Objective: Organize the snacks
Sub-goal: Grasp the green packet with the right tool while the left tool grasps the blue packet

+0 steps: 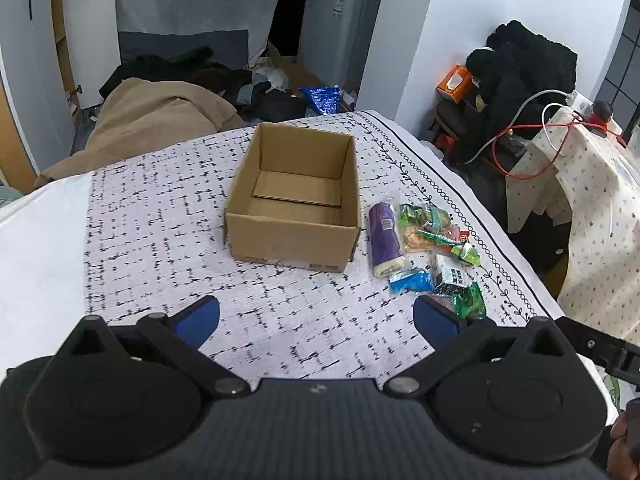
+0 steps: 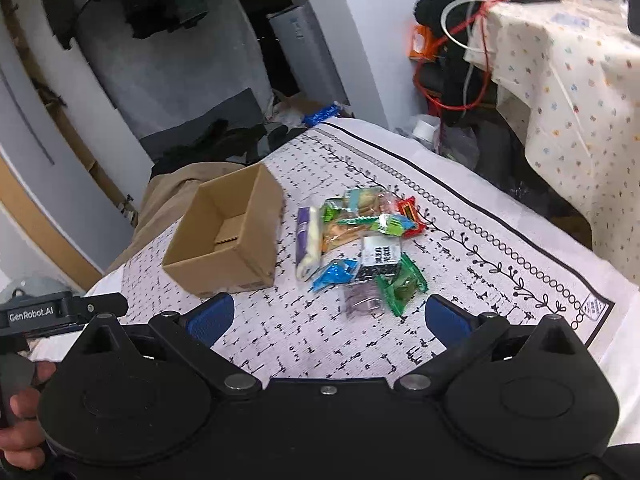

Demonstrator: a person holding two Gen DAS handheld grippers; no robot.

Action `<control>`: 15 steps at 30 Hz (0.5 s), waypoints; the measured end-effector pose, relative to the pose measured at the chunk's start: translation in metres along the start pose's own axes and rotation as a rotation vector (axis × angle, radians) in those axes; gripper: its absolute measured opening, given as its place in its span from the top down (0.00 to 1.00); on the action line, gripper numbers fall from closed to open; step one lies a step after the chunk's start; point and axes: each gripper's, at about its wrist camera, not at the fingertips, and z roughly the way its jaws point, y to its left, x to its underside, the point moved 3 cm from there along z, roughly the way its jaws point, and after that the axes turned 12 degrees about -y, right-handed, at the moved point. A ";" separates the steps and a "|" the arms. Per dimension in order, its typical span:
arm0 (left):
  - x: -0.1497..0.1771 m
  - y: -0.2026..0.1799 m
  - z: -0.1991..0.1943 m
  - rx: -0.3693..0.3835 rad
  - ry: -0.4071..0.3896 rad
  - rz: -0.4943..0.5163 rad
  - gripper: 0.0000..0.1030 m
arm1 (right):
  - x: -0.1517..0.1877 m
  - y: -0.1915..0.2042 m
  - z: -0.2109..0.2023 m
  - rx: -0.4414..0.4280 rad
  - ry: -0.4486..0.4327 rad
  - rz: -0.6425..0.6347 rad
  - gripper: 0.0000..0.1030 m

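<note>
Bare cloth (image 1: pixel 168 240) left of box (image 1: pixel 294 216); snacks (image 1: pixel 432 248) near right edge.

Left wrist view: looks forward and down over the left claw (image 1: pixel 316 322) at frame bottom, with the open brown cardboard box (image 1: pixel 294 216) at centre. Right wrist view: same downward angle over the right claw (image 2: pixel 330 322); box (image 2: pixel 226 238) left of centre. Both share the box, the pile of coloured snack packets (image 1: pixel 432 248) (image 2: pixel 360 240) and the black-flecked white tabletop cloth (image 1: pixel 160 248) (image 2: pixel 460 272).
</note>
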 end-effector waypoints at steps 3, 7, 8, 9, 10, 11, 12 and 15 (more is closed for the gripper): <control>0.000 -0.008 0.013 -0.001 0.012 0.005 0.01 | -0.001 -0.010 0.011 0.008 0.002 0.019 0.00; 0.002 -0.018 0.031 0.004 0.029 -0.006 0.02 | 0.002 -0.024 0.028 0.015 0.008 0.048 0.00; 0.003 -0.020 0.036 0.003 0.032 -0.009 0.02 | 0.004 -0.029 0.033 0.020 0.010 0.056 0.00; 0.003 -0.022 0.041 0.004 0.037 -0.011 0.02 | 0.005 -0.032 0.036 0.021 0.012 0.062 0.00; 0.004 -0.025 0.045 0.005 0.041 -0.011 0.02 | 0.007 -0.035 0.039 0.024 0.013 0.067 0.00; 0.005 -0.027 0.049 0.006 0.047 -0.011 0.03 | 0.009 -0.039 0.044 0.033 0.017 0.077 0.01; 0.006 -0.030 0.054 0.007 0.055 -0.009 0.03 | 0.010 -0.041 0.047 0.038 0.022 0.089 0.01; 0.009 -0.036 0.067 0.000 0.075 -0.011 0.04 | 0.011 -0.049 0.056 0.018 0.028 0.126 0.01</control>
